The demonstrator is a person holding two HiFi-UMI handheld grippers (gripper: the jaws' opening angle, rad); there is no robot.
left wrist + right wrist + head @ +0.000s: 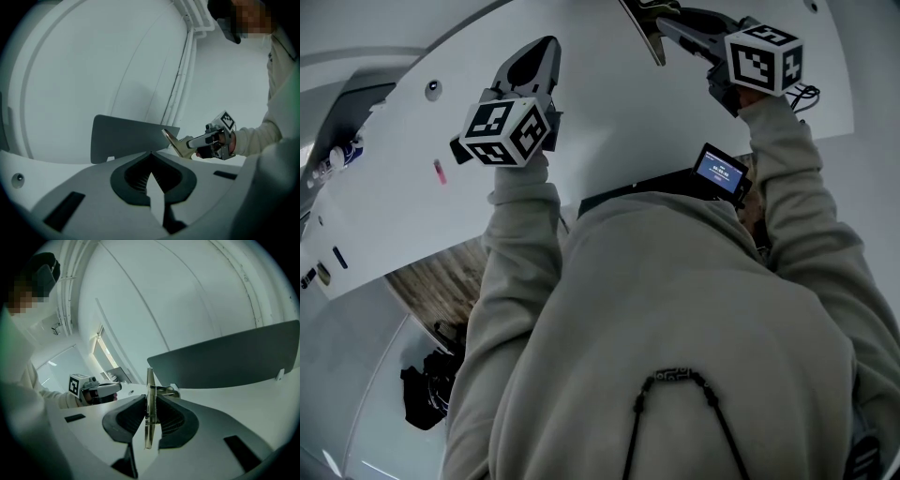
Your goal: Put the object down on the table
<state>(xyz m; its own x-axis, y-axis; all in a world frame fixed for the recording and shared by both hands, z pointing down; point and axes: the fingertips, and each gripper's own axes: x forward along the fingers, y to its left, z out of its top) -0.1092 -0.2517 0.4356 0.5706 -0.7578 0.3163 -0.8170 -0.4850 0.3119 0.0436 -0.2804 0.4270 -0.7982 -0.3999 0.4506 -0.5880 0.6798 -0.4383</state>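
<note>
Over the white table (609, 141), seen from the head view, a person in a hoodie reaches both arms forward. The right gripper (670, 21) holds a thin flat metal piece (645, 33) near the far edge, and the left gripper (534, 61) hangs over bare tabletop. From the left gripper view, that gripper's jaws meet at the tips with nothing between them. Across from it the metal piece juts from the right gripper, low by the table in front of a dark upright panel (136, 138); whether it touches the surface I cannot tell. From the right gripper view, the piece stands edge-on, clamped between the two dark pads (129, 413). The task looks unfinished: the piece is low but not yet released, so what is left is to settle it on the table and open the jaws.
</note>
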